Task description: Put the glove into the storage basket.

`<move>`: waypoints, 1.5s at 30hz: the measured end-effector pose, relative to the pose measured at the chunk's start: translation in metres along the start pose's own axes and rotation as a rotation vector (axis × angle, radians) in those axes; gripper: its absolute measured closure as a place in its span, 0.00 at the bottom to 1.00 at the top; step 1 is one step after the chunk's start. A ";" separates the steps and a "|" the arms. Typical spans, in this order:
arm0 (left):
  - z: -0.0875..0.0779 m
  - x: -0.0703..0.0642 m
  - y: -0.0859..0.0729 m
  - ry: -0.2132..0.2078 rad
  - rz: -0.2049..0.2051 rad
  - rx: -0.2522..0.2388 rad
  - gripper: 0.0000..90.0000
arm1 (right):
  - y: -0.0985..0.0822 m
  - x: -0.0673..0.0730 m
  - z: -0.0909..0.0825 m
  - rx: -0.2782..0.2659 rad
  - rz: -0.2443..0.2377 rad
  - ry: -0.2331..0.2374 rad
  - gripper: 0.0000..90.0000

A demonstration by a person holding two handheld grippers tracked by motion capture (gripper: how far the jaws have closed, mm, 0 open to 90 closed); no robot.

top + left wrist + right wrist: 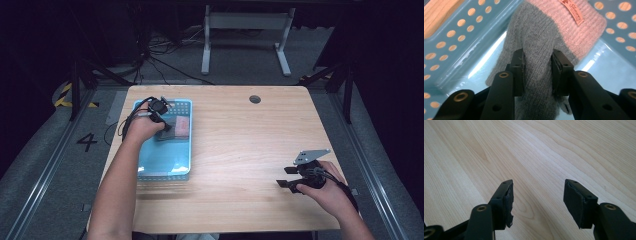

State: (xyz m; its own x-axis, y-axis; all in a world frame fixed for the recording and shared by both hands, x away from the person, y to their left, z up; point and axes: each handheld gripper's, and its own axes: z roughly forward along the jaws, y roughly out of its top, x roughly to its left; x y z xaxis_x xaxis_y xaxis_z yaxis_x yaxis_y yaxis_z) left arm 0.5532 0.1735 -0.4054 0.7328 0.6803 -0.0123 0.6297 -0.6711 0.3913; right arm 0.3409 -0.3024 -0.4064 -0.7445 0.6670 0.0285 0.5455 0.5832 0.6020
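Fuzzy grey knitted wool mitten with ribbed pink cuff (541, 42), glossy perforated light-blue plastic basket (454, 37), smooth matt pale wood-grain worktop (529, 152)

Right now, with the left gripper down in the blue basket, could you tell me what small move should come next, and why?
Probably lift the left gripper straight up. Its pads already press both sides of the grey knitted glove with the pink cuff, which lies in the blue perforated basket. The right gripper stands open over bare table.

Colours noted
Sock (536, 42): grey knit, pink ribbed cuff, orange label. Basket (454, 47): light blue, perforated with round holes. Table (250, 145): pale wood grain. Grippers: black.
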 end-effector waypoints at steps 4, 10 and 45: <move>0.004 0.000 0.001 0.022 -0.004 0.015 0.69 | -0.001 -0.001 -0.002 -0.008 0.001 -0.005 0.46; 0.006 0.002 -0.001 0.048 -0.036 -0.037 0.53 | -0.002 -0.004 -0.004 -0.015 0.012 -0.007 0.46; -0.110 -0.135 -0.038 -0.087 -0.029 -0.359 0.54 | 0.035 -0.041 0.025 -0.022 0.003 0.049 0.49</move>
State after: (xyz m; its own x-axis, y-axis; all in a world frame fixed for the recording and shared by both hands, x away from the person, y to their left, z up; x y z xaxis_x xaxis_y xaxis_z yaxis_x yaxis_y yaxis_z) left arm 0.4019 0.1396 -0.3176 0.7447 0.6597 -0.1008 0.5316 -0.4950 0.6873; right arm 0.4001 -0.2975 -0.4064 -0.7612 0.6449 0.0687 0.5393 0.5705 0.6194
